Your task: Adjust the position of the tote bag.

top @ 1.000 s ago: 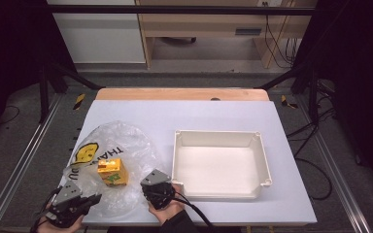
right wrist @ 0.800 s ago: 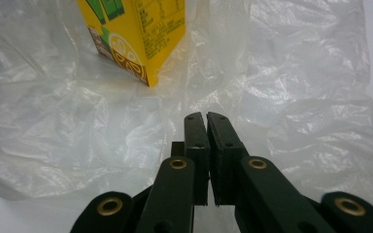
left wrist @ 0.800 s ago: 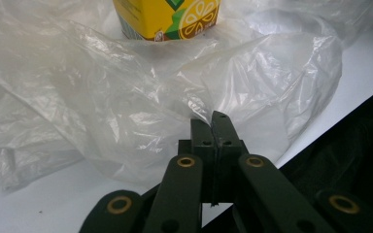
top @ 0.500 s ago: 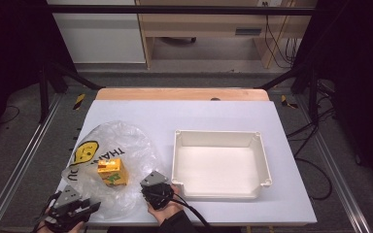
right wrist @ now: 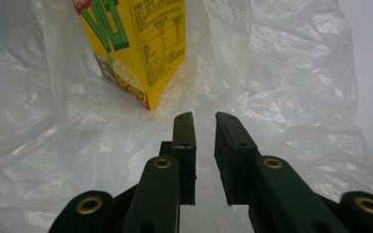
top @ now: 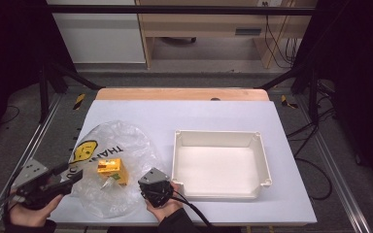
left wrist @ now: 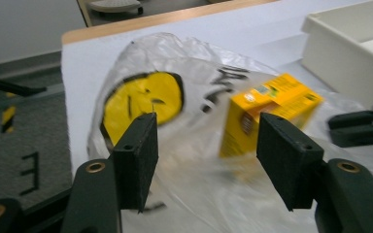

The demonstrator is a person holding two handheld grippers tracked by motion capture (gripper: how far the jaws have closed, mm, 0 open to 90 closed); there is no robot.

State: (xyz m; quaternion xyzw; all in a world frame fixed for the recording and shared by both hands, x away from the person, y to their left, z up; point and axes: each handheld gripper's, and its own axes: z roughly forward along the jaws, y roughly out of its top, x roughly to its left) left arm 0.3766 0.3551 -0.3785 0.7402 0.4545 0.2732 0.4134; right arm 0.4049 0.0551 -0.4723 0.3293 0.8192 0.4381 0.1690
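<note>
At the worktop's (top: pixel 223 116) near-left corner, just off its edge, the left tongs (top: pixel 70 174) stand released, jaws wide apart and aimed at the clear plastic bag (top: pixel 126 141) with its yellow smiley print (left wrist: pixel 143 99). The yellow carton (top: pixel 111 171) lies inside the bag, between the two tongs. The right tongs (top: pixel 151 180) hover over the bag's right edge near the front rim, jaws nearly closed with a narrow gap, grasping nothing. Just beside them sits the white tray (top: pixel 260 160). Bare worktop lies behind the bag and tray, and right of the tray.
</note>
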